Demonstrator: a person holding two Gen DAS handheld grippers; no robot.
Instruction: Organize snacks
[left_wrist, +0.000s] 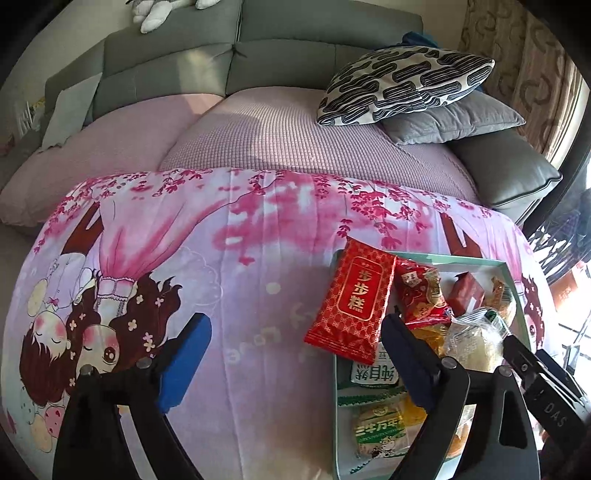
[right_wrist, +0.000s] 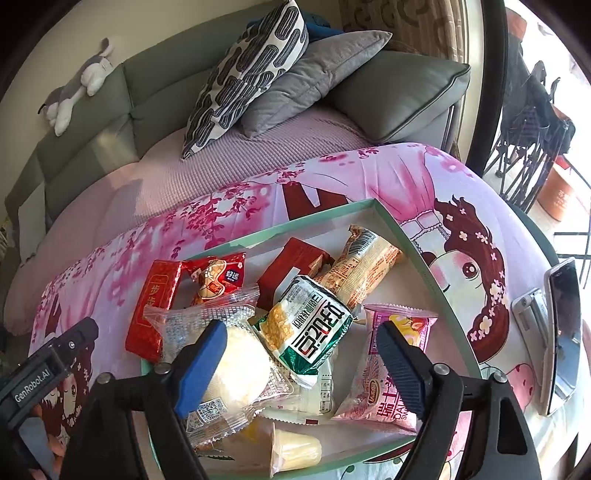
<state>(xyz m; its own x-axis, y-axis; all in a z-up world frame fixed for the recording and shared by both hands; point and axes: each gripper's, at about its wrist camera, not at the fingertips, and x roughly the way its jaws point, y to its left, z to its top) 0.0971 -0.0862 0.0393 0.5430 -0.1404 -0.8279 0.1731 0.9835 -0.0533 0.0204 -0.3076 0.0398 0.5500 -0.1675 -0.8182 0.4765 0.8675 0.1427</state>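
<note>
The snacks lie heaped in a pale green tray (right_wrist: 417, 236) on the cloth-covered tabletop (left_wrist: 240, 295); a red packet (left_wrist: 351, 299) overhangs its rim. Both the left gripper (left_wrist: 295, 354) and right gripper (right_wrist: 303, 354) gape wide, holding nothing. The wrappers look light, crinkly and slippery, best pinched across the flat middle.

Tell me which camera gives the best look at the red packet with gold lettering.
The left wrist view: the red packet lies fully visible there, propped across the edge of the tray, its label readable. In the right wrist view it is partly covered by other snacks.
</note>
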